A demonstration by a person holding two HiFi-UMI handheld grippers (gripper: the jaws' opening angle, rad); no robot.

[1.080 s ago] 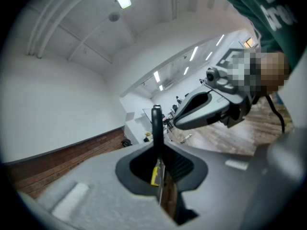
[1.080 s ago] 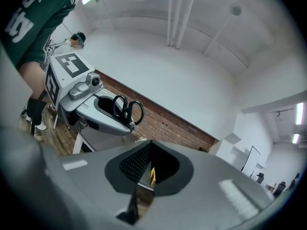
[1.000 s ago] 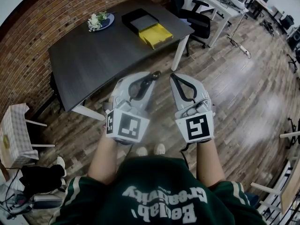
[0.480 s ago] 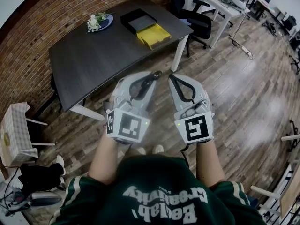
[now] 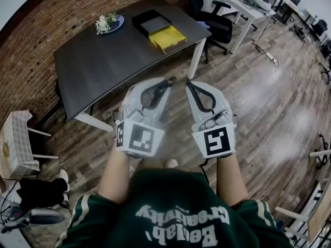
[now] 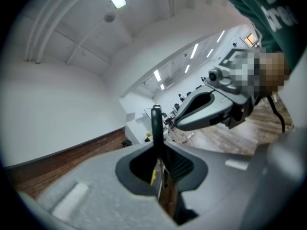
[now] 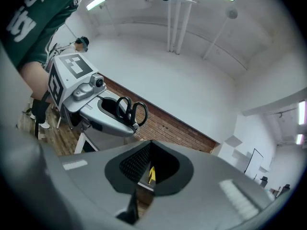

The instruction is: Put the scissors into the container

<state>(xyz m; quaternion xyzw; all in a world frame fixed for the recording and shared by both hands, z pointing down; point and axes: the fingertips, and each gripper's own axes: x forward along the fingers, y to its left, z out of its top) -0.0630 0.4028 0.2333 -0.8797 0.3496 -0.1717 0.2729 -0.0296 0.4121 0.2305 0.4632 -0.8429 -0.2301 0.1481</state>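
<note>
We hold a hand-held gripper in each hand, side by side in front of our chest, at the centre of the head view. Both point towards the dark table [image 5: 103,61] in the upper left of the frame.

The left hand-held gripper [image 5: 164,84] has its jaws nearly together, clamped on the scissors [image 5: 156,90]. The black handle loops sit in the opening of the jaws. In the left gripper view the scissors stand edge-on as a thin black bar rising between the two jaws. In the right gripper view both finger loops show plainly at the upper left, lying inside the left jaws.

The right hand-held gripper [image 5: 189,85] has its jaws brought together, leaving only a narrow slit, and has nothing between them. Through that slit a sliver of yellow shows in the right gripper view.

The container [image 5: 168,38] is a yellow tray lying on the far right end of the table, at the top centre of the head view. It is well apart from both grippers. A black tray [image 5: 150,20] lies just behind the container and touches it. A plate with white flowers [image 5: 108,24] sits further left on the same table.

A brick wall [image 5: 36,30] runs along the upper left, and the wooden floor [image 5: 258,97] fills the right side. A black office chair [image 5: 220,25] stands just beyond the table's right end.
</note>
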